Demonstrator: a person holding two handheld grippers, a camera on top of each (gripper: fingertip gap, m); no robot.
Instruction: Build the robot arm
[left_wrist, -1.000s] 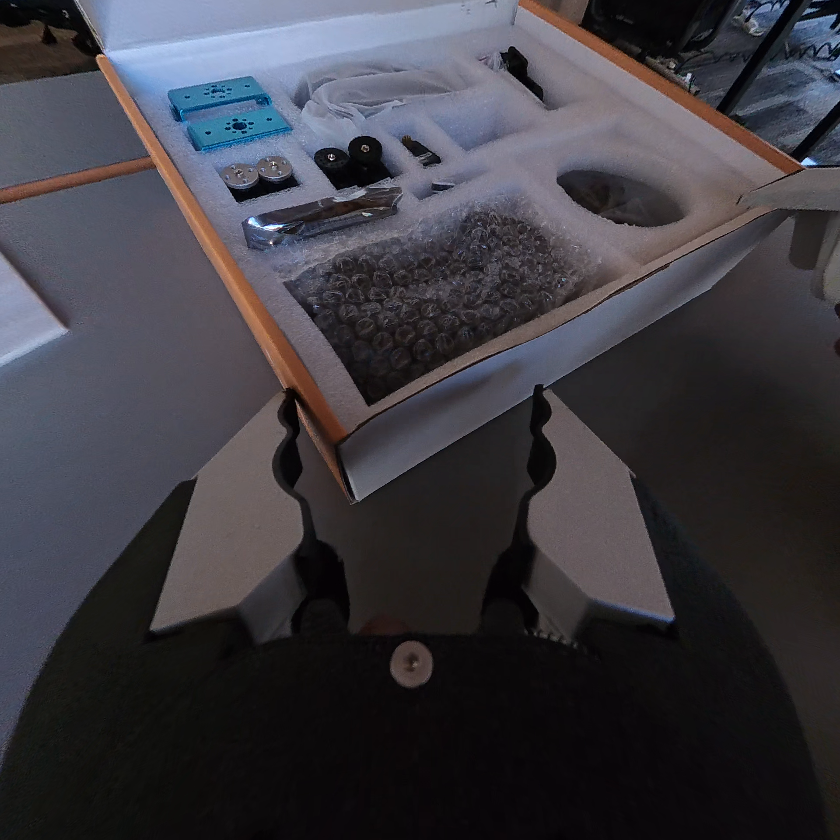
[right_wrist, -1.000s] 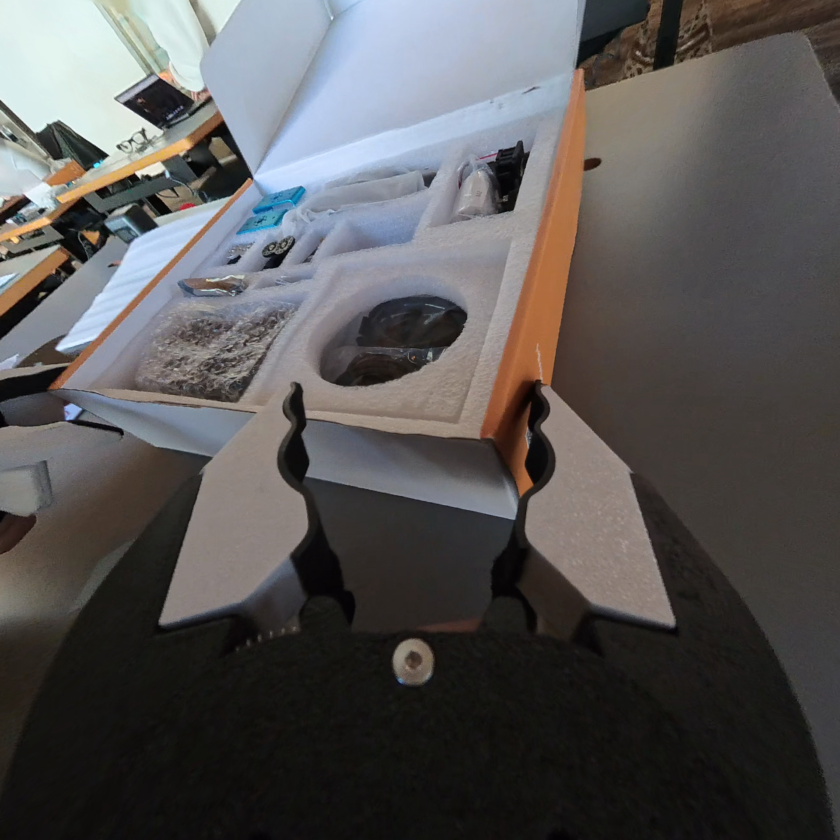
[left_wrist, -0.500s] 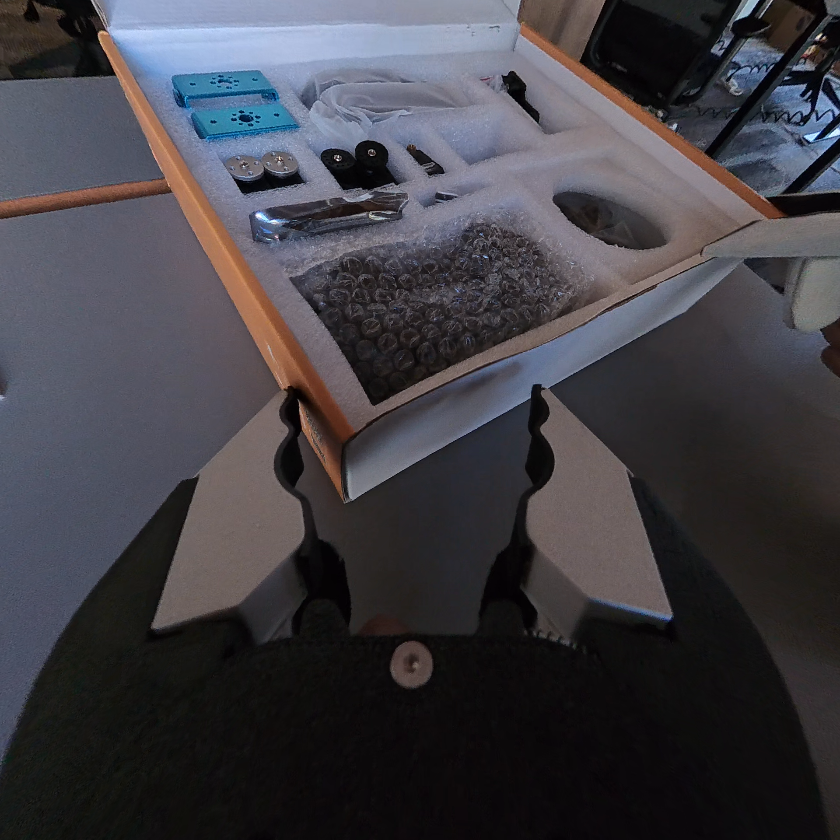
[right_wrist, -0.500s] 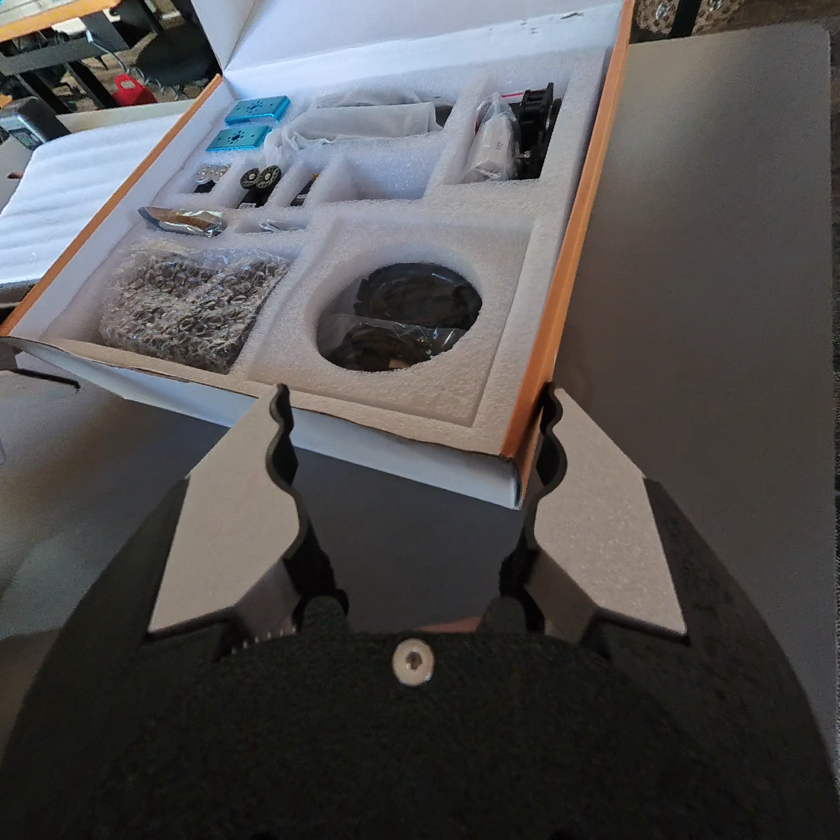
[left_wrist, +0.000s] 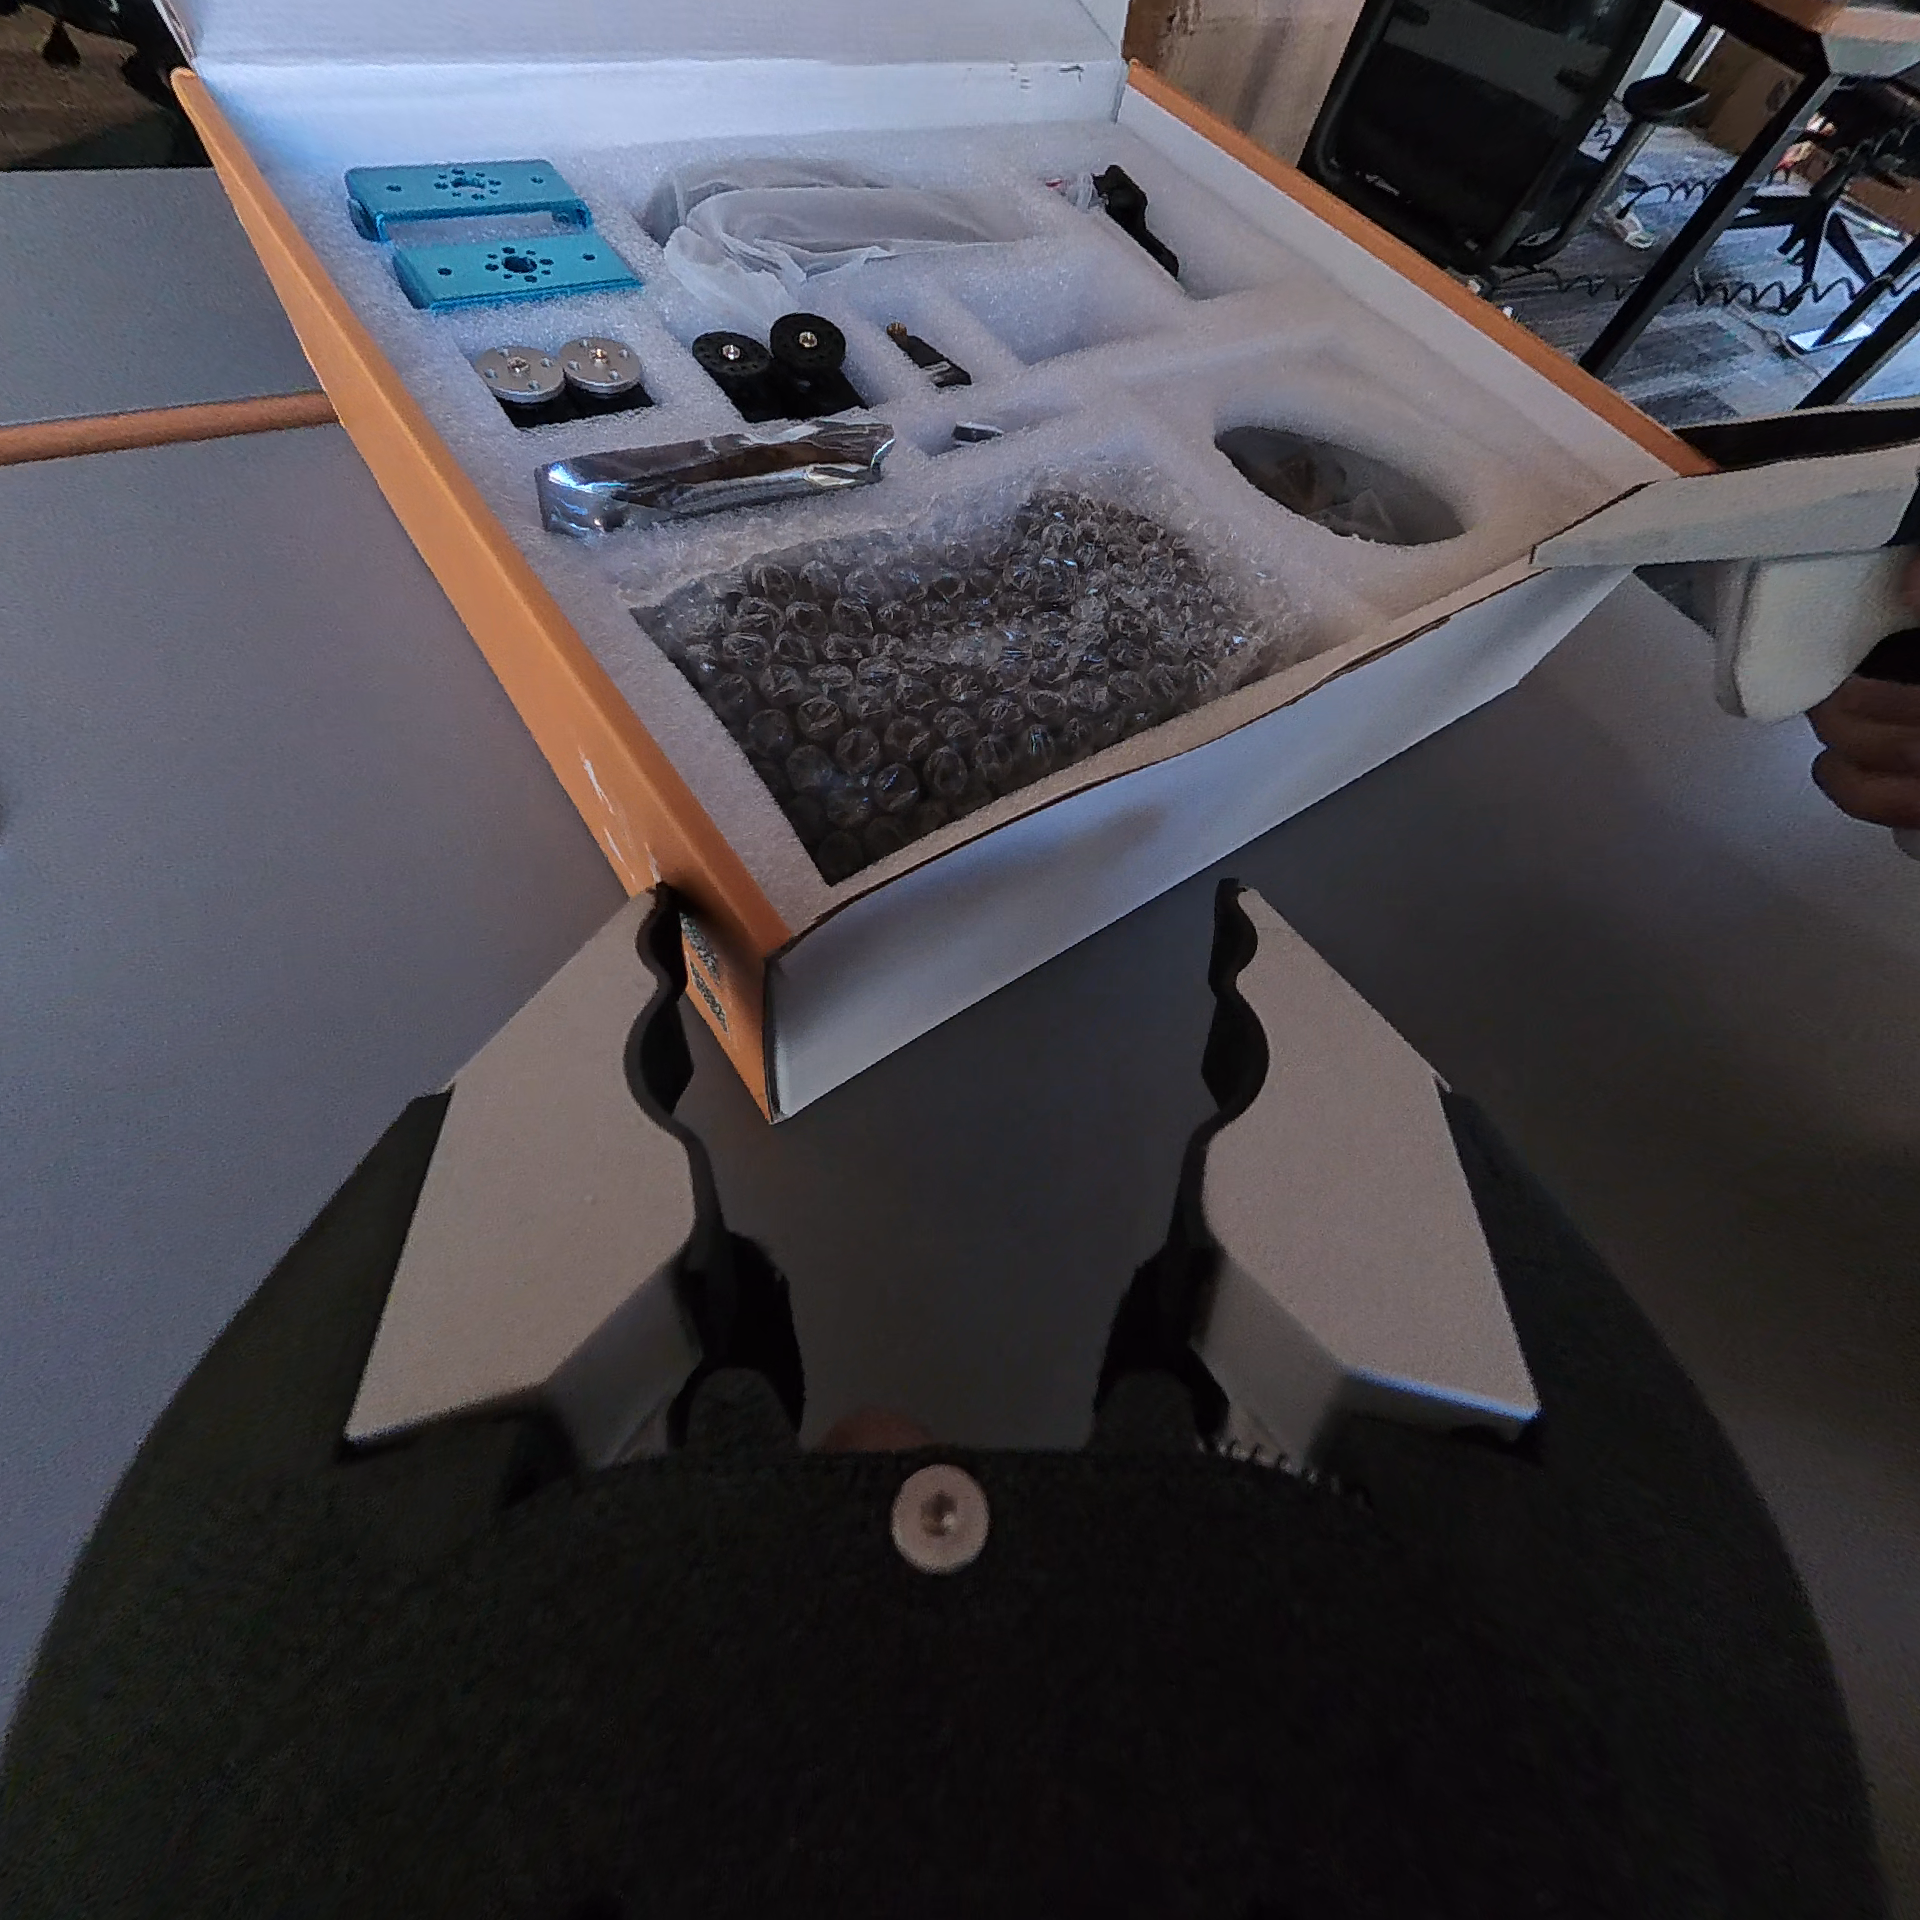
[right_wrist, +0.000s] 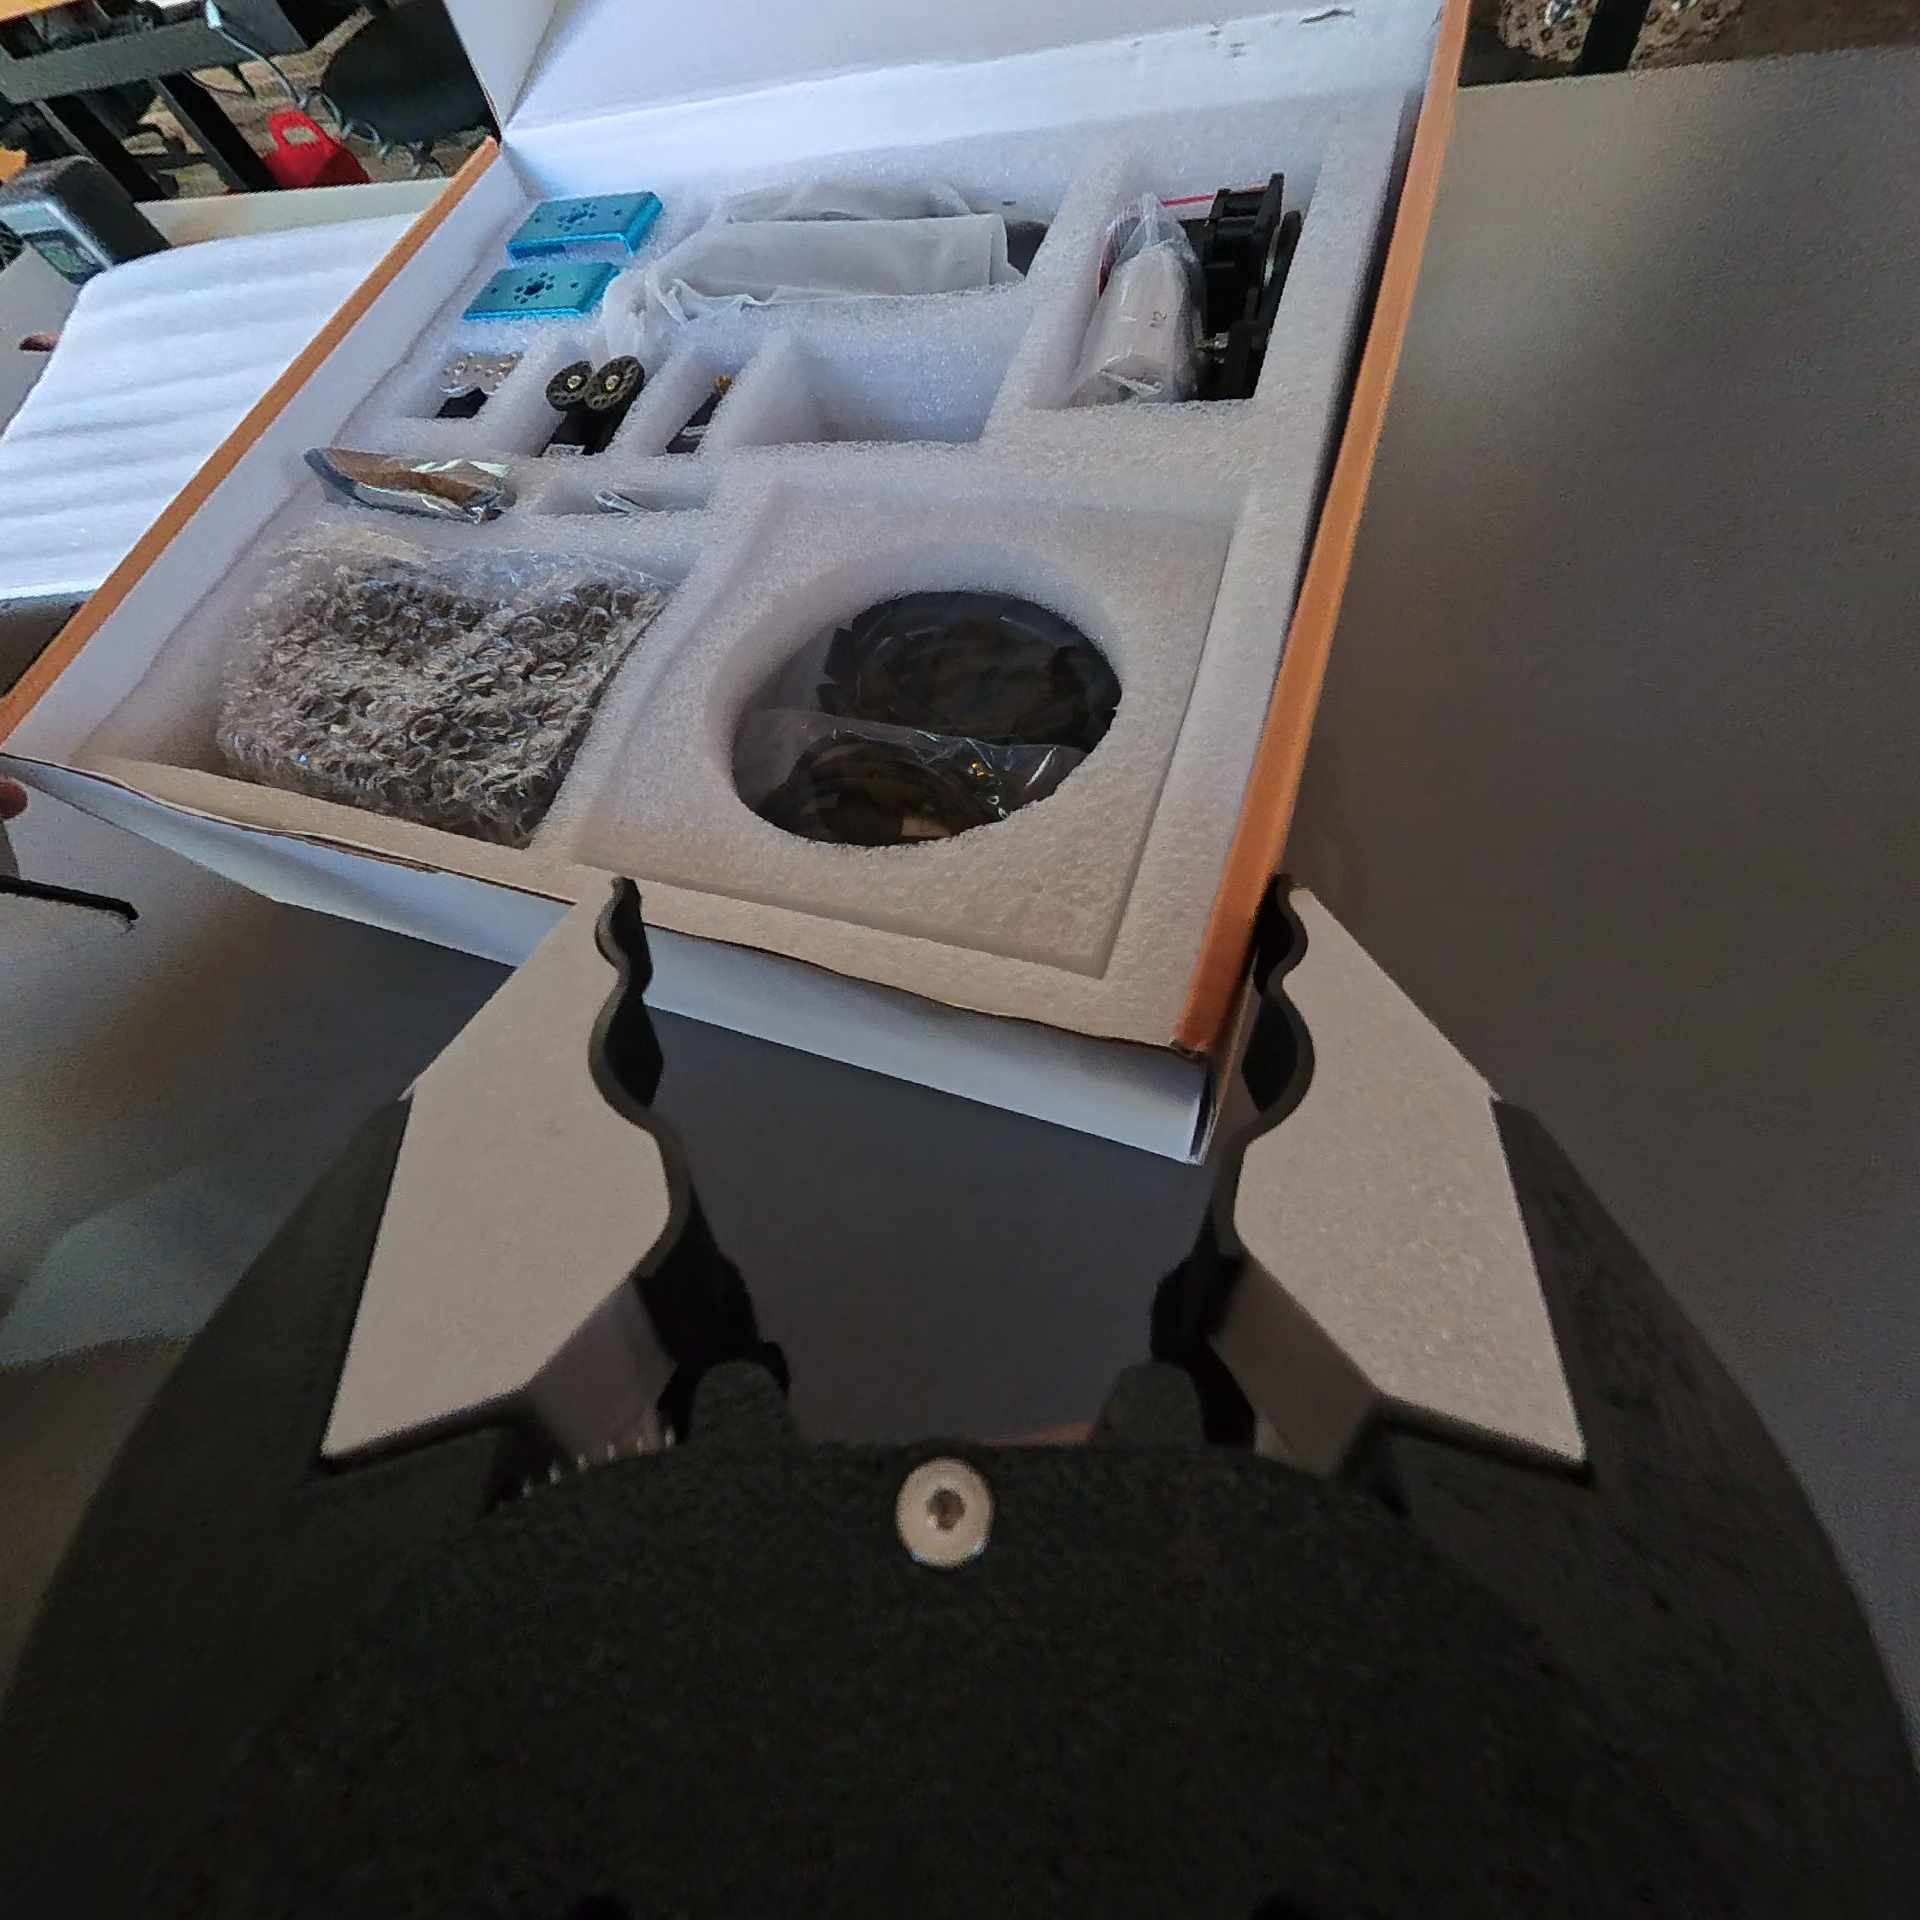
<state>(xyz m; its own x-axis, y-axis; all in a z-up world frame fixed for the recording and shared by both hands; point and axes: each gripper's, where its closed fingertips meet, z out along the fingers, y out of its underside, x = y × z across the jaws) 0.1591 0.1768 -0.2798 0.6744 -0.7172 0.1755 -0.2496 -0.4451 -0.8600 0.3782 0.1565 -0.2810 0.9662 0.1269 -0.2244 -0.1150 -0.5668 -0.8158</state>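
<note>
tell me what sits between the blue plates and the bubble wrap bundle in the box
In the left wrist view, between the blue plates and the bubble wrap bundle lie two silver discs in a foam pocket, then a crinkled silver foil packet.

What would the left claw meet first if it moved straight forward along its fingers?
Most likely the near corner of the open cardboard box, which sits between the open left claw's fingertips. How low the claw is cannot be judged, so it might slide under.
</note>
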